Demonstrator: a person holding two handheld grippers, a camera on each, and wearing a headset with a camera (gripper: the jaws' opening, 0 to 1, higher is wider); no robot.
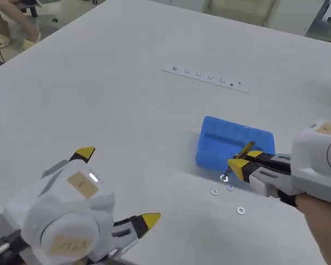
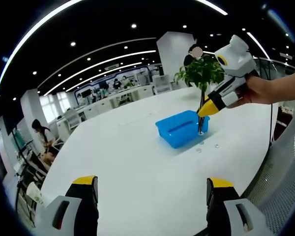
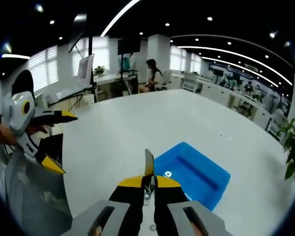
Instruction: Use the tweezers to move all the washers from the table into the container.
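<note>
- Labels (image 1: 81,185) on left gripper (image 1: 118,186): writing illegible.
- Left gripper: jaws spread wide, empty, over near-left bench (image 1: 127,110).
- Right gripper (image 1: 240,165): clenched on tweezers (image 1: 246,148), tips at near edge of blue container (image 1: 237,138).
- Washers (image 1: 241,210): loose on bench, just near of container.

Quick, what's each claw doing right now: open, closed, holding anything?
Left claw: open, holding nothing.
Right claw: shut on the tweezers.

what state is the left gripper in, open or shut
Open: the left gripper shows its jaws wide apart, nothing between them.
</note>
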